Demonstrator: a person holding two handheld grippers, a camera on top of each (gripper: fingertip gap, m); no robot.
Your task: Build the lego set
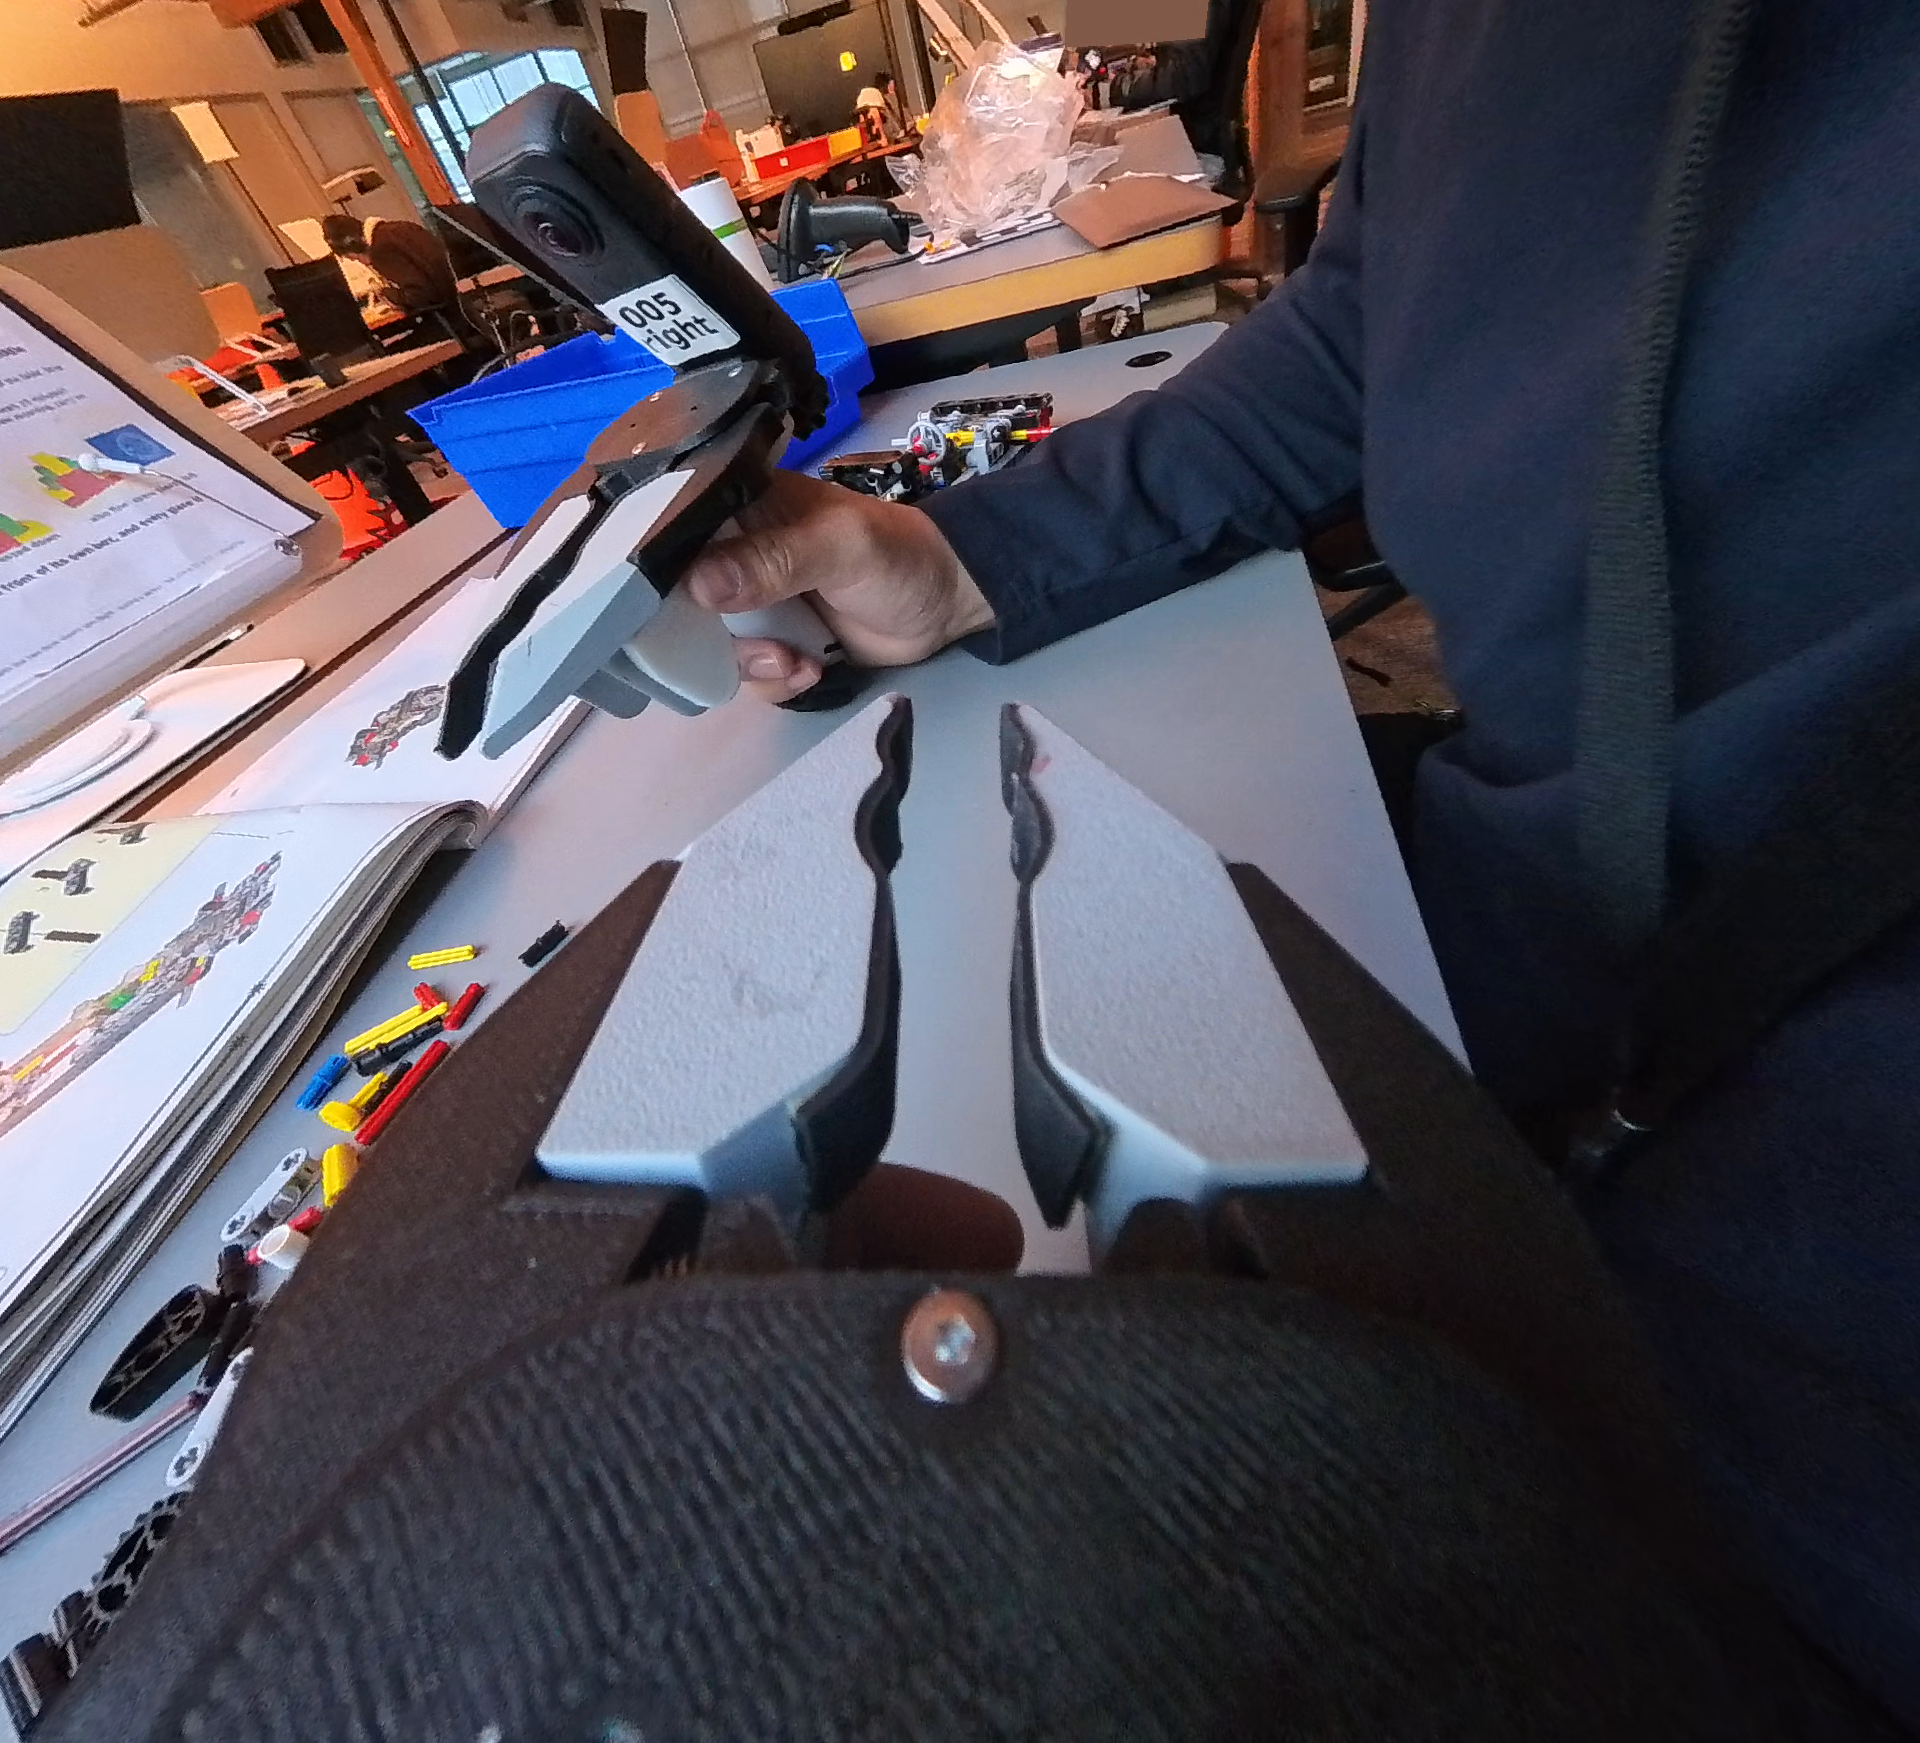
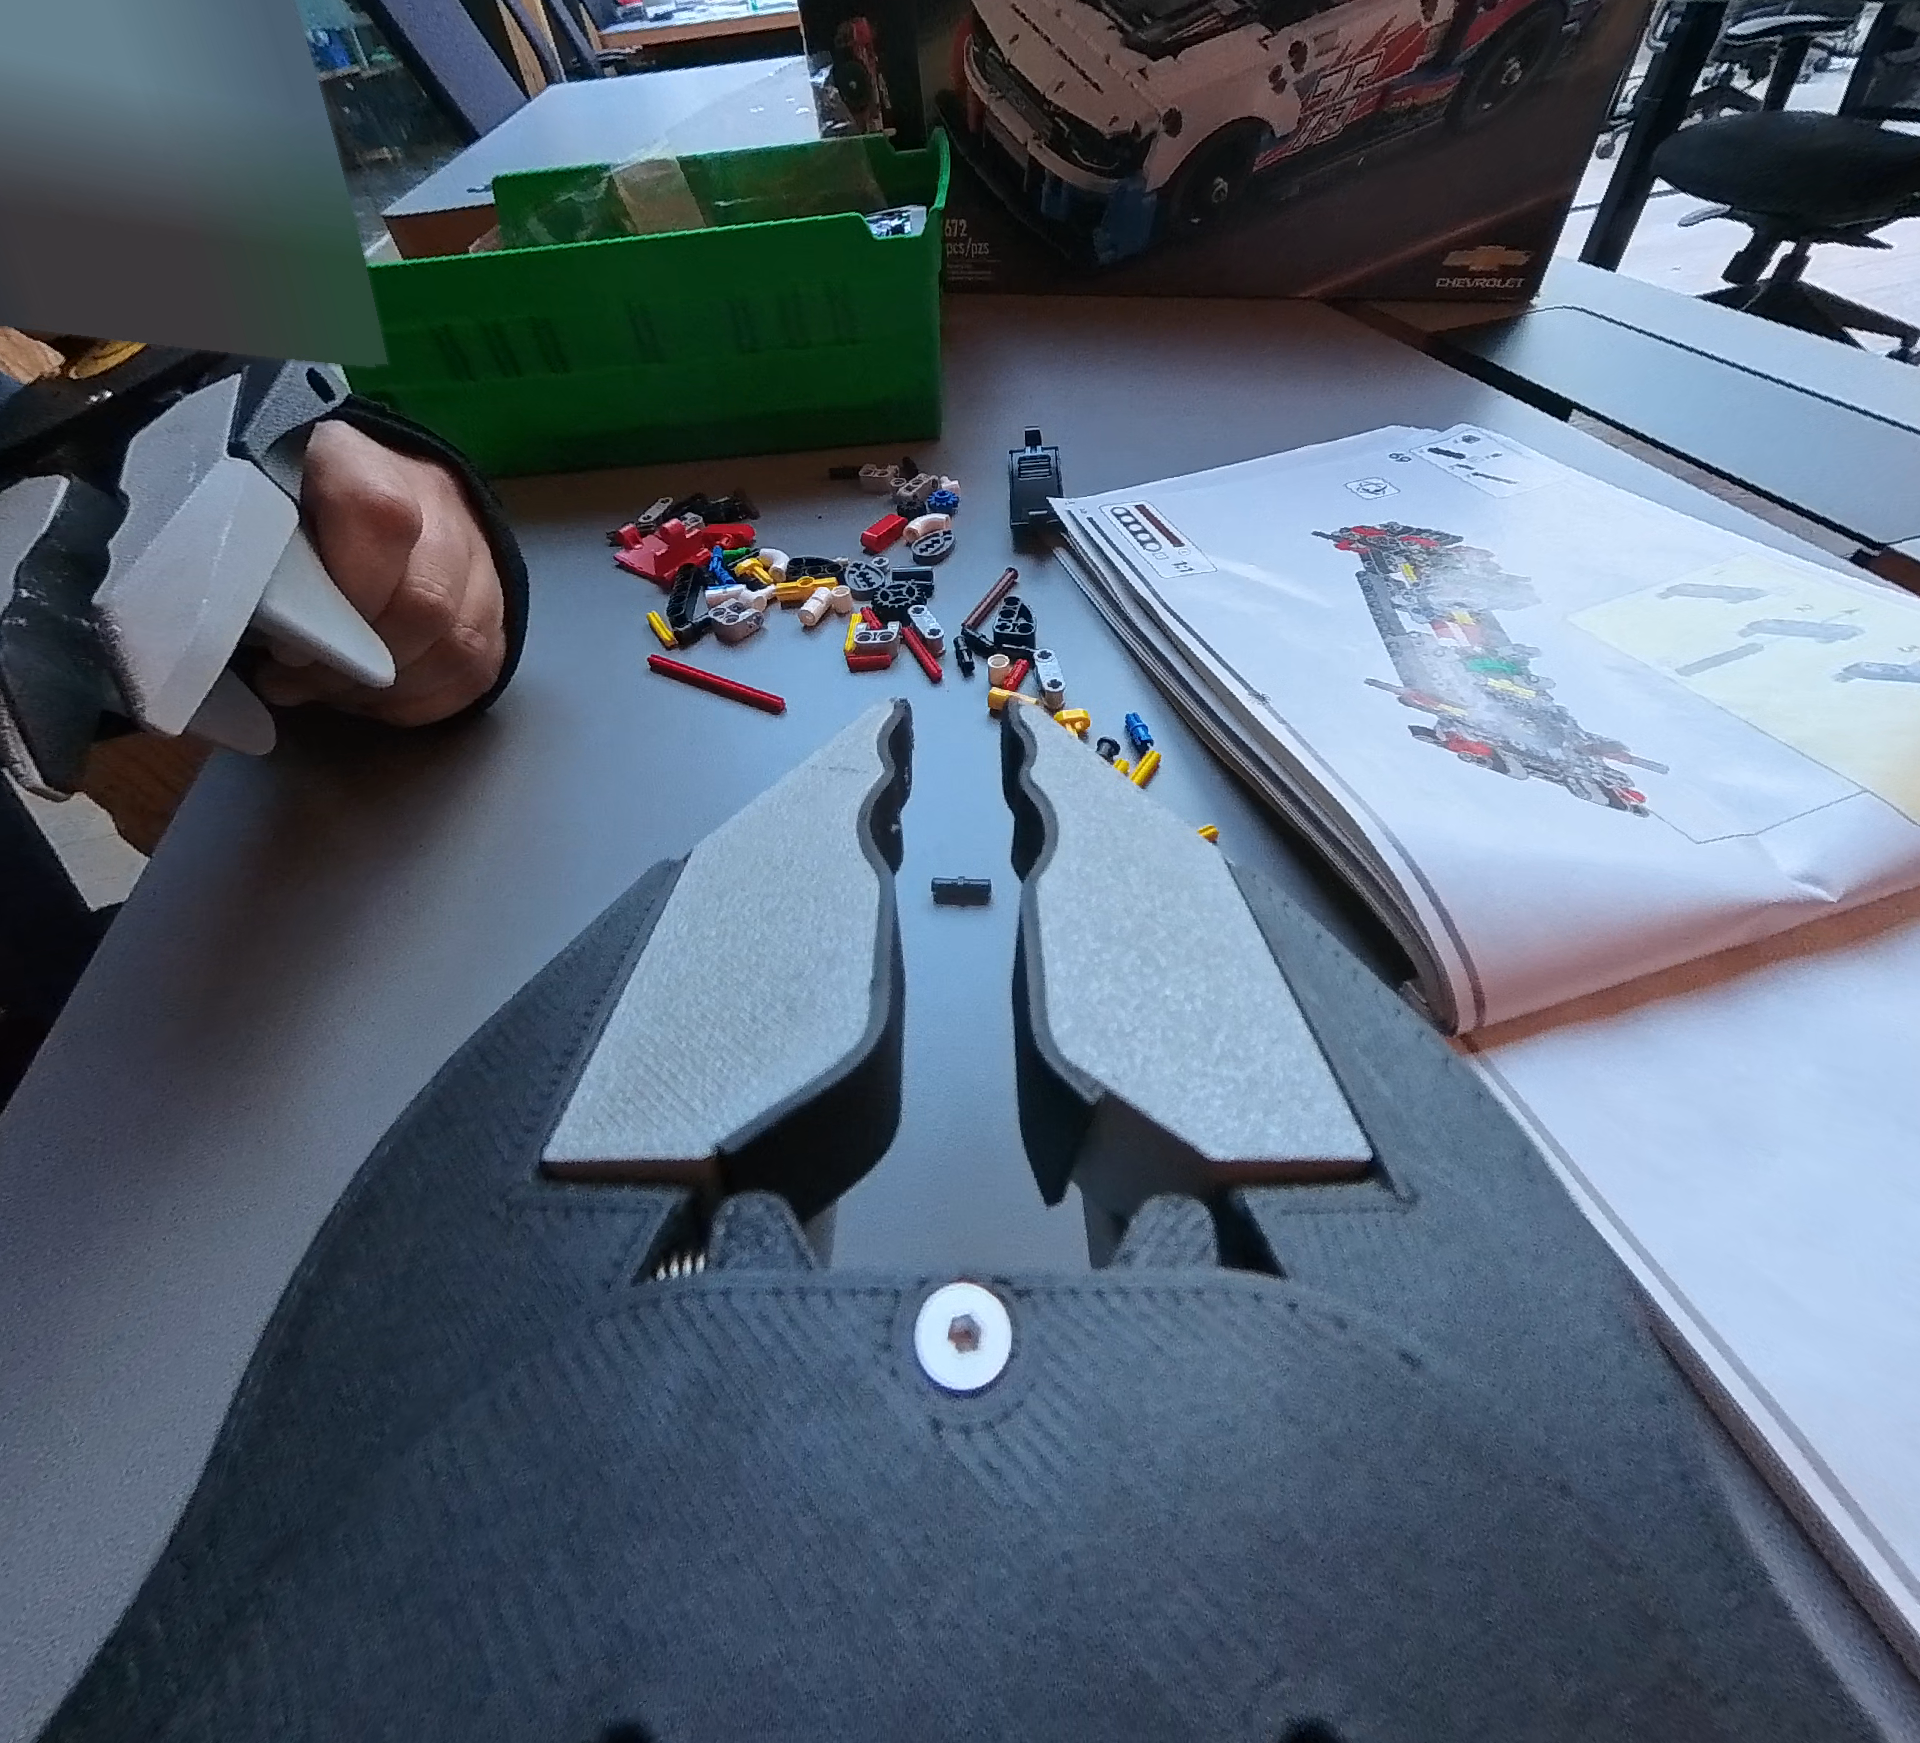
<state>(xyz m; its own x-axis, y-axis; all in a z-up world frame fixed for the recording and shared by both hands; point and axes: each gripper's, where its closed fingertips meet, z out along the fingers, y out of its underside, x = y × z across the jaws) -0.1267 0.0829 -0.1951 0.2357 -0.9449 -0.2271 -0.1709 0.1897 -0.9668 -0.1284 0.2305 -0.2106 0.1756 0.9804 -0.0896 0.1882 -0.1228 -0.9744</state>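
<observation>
Small black pin (image 2: 961,890) lies crosswise, long axis left-right, probably on the desk (image 2: 520,862) below the right hand-held gripper (image 2: 956,727)'s parted, untouching fingers; left hand-held gripper (image 1: 956,727) open, empty.

On the table (image 2: 312,914), loose parts (image 2: 831,592) are lying at my twelve o'clock, a bin (image 2: 665,343) sitting behind them, a booklet (image 2: 1507,706) lying at two o'clock.

Bench (image 2: 312,914) bare on left side & near edge, room to pass there. Toward far edge: green bin (image 2: 665,343) w/ big set box (image 2: 1299,83) beside it block the way. Loose parts pile (image 2: 831,581) fills the middle in front of the bin. Open booklet (image 2: 1507,706) takes the right side. One black pin (image 2: 961,890) lies alone nearer in.
</observation>
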